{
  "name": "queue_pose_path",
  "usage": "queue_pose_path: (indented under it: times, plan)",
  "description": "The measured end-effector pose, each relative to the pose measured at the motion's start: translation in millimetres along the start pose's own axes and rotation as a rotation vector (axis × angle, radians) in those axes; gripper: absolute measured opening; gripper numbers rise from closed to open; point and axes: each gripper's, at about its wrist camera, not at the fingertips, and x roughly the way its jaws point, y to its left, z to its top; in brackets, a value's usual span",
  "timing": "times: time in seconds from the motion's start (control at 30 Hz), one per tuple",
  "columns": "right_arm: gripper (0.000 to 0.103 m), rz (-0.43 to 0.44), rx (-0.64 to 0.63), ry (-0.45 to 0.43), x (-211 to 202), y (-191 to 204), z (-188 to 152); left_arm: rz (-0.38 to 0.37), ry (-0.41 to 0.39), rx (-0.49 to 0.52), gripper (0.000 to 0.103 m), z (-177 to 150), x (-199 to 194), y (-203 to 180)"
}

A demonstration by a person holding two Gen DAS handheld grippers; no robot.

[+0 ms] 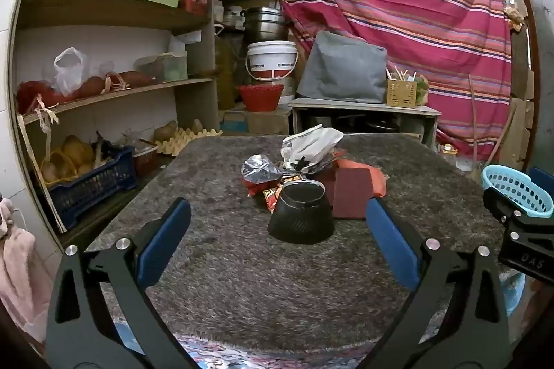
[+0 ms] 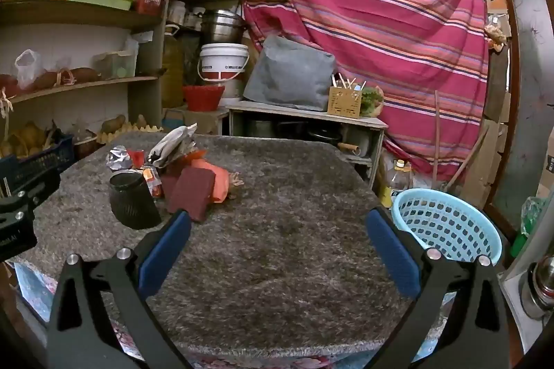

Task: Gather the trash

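A heap of trash lies on the grey shaggy table top (image 1: 221,258): a black mesh cup (image 1: 300,213) (image 2: 133,201), a maroon block (image 1: 351,192) (image 2: 192,194), a silver crumpled foil bag (image 1: 259,170) (image 2: 118,158), a white and grey wrapper (image 1: 311,145) (image 2: 175,140) and an orange bag (image 2: 220,180). My left gripper (image 1: 277,213) is open, with the black cup just beyond its blue fingers (image 1: 162,241). My right gripper (image 2: 277,220) is open over bare table, with the heap to its left. A light blue plastic basket (image 2: 446,223) (image 1: 519,190) stands at the table's right edge.
Wooden shelves (image 1: 110,92) with boxes, bags and a blue crate (image 1: 93,185) fill the left side. Behind the table are a low bench (image 2: 308,118) with a grey cover, a white bucket (image 1: 271,59) and a red striped cloth (image 2: 363,23). A bottle (image 2: 394,182) stands beyond the basket.
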Motion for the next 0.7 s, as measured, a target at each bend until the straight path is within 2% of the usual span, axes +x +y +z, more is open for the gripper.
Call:
queue_pose_path:
  times: [0.7]
  plan:
    - [0.099, -0.002, -0.007, 0.008, 1.3, 0.4, -0.1, -0.003, 0.009, -0.005, 0.098, -1.7, 3.1, 6.7]
